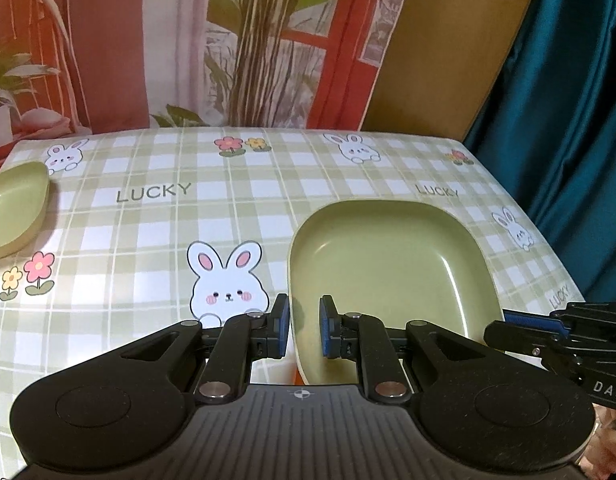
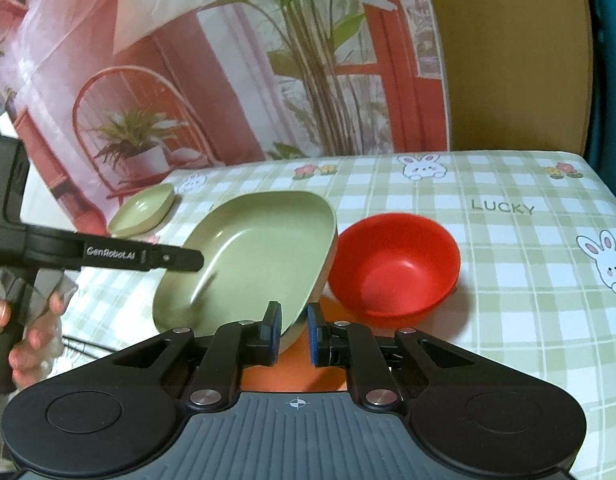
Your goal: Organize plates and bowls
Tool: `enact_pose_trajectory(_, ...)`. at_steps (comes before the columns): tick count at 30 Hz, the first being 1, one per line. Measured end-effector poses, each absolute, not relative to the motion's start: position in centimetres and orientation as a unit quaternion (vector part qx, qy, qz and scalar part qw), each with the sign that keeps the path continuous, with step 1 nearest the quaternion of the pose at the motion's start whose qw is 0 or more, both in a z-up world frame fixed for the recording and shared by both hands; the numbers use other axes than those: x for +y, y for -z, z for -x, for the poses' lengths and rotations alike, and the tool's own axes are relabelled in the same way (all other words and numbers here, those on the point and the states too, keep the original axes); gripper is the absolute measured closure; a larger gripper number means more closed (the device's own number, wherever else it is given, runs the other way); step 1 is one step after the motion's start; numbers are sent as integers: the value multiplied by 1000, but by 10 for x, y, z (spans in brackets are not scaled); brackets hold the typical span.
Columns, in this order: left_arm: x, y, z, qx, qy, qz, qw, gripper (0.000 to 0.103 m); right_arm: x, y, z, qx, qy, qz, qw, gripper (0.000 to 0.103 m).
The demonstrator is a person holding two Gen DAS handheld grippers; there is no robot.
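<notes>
Where the two grippers meet at the near edge of the table, both clamp the rim of one green plate [image 2: 248, 256]: the left gripper [image 1: 304, 330] pinches its near-left edge, and the right gripper [image 2: 294, 330] pinches its near-right edge. The plate tilts, its right side raised off the checked tablecloth [image 2: 508, 280] with rabbits and flowers. Beneath the plate's near edge shows something orange, which cannot be identified. Just right of the plate, touching its side, sits a red bowl [image 2: 396, 268]. Farther off to the left lies a small green dish [image 2: 144, 212] near the table's far edge.
</notes>
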State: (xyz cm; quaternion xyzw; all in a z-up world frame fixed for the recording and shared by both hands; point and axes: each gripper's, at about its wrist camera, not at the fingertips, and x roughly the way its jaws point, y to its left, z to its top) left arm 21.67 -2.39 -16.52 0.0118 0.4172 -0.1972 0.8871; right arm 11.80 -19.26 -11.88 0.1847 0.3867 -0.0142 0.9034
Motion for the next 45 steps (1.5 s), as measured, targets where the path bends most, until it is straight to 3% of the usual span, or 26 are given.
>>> enact_pose_trajectory(45, -50, 195, -211, 446, 203, -106, 865, 86, -176, 150, -102, 472, -17, -208, 856, 89)
